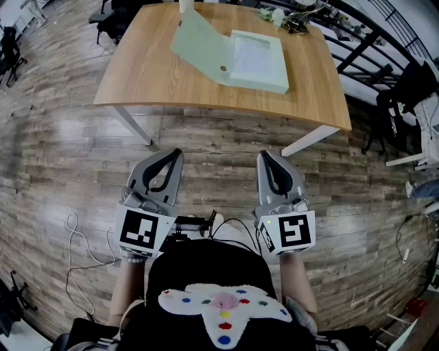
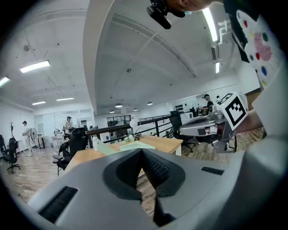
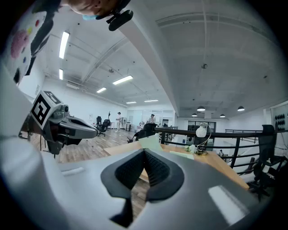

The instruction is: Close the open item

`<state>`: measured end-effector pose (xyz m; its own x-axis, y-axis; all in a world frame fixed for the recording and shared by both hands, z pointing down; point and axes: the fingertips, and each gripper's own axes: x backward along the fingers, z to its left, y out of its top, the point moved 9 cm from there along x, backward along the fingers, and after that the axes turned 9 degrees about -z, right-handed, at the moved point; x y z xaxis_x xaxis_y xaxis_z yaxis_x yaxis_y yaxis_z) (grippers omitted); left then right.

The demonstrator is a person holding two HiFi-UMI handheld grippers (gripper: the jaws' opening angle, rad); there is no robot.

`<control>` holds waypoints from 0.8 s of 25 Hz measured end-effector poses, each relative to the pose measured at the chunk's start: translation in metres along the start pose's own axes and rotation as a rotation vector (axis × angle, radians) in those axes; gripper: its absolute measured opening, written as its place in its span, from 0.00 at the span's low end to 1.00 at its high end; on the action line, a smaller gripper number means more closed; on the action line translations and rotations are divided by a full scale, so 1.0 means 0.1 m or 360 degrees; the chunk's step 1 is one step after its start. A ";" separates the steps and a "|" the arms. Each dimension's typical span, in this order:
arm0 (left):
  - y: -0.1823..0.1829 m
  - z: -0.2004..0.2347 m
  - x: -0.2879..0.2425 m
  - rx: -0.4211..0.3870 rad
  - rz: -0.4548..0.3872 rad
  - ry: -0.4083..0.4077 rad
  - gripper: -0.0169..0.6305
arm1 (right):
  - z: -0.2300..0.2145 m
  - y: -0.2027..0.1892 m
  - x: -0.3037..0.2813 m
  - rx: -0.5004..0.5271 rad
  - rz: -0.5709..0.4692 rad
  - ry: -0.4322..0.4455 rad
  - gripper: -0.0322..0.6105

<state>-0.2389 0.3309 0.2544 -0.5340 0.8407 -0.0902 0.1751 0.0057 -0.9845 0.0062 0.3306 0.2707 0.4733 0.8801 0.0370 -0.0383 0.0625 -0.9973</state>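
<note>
A pale green box (image 1: 257, 63) lies on the wooden table (image 1: 144, 75), its lid (image 1: 197, 40) standing open to the left. My left gripper (image 1: 175, 155) and right gripper (image 1: 264, 157) hover side by side over the floor, short of the table's near edge, both shut and empty. In the left gripper view the shut left gripper (image 2: 141, 151) points toward the box (image 2: 129, 145), with the right gripper (image 2: 211, 126) alongside. In the right gripper view the shut right gripper (image 3: 145, 151) faces the raised lid (image 3: 150, 141).
A white bottle (image 1: 186, 5) and a clutter of small items with a lamp (image 1: 295, 16) sit at the table's far edge. Office chairs (image 1: 110, 20) stand beyond it, a black railing (image 1: 370, 38) runs at the right, and a white cable (image 1: 79, 243) lies on the floor.
</note>
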 end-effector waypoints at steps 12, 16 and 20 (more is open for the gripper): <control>0.03 -0.11 -0.07 0.0035 0.0020 0.0036 0.04 | -0.17 0.00 0.02 -0.0108 -0.0064 -0.0013 0.06; 0.04 -0.20 -0.11 0.0026 0.0025 0.0068 0.04 | -0.29 -0.04 0.10 -0.0117 -0.0056 0.0005 0.06; 0.07 -0.32 -0.13 0.0038 0.0006 0.0108 0.04 | -0.39 -0.10 0.17 -0.0100 -0.0032 0.0041 0.06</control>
<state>-0.2045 0.3377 0.2535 -0.4757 0.8755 -0.0844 0.1567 -0.0101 -0.9876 0.0493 0.3270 0.2785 0.4957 0.8666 0.0564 0.0264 0.0499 -0.9984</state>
